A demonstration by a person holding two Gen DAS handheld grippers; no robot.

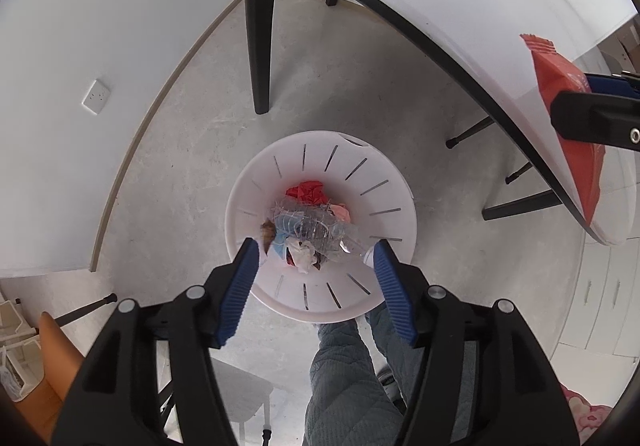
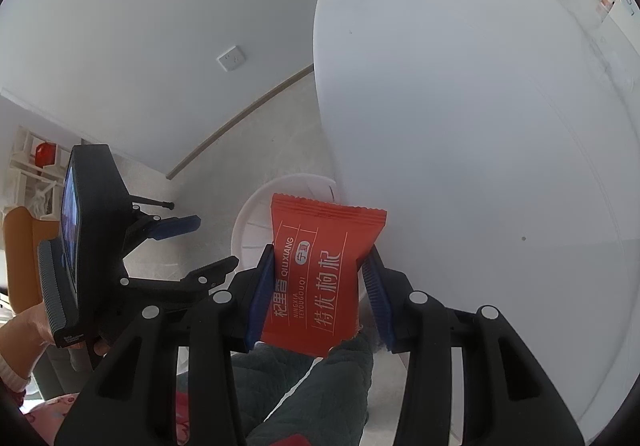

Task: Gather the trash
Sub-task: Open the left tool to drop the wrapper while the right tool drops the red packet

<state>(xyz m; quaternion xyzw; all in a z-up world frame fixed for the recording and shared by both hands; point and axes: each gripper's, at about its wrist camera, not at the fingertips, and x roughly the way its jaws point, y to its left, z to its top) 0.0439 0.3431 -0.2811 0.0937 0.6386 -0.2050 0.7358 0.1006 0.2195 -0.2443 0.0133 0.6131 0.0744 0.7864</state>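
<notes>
My left gripper [image 1: 316,250] hung agape, empty, above the bin [image 1: 256,202]. My right gripper [image 2: 320,266] clamped the red packet [image 2: 320,266] beside the bin: light, crinkly, slippery, best pinched across its 2 edges.

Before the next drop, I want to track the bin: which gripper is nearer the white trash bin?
Left. The left gripper hangs open directly over the white trash bin; the right gripper, shut on the red snack packet, is off to the side by the table.

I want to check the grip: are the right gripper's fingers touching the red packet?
Touching. In the right wrist view both blue fingers press the sides of the red packet, which hangs between them with no gap visible.
</notes>
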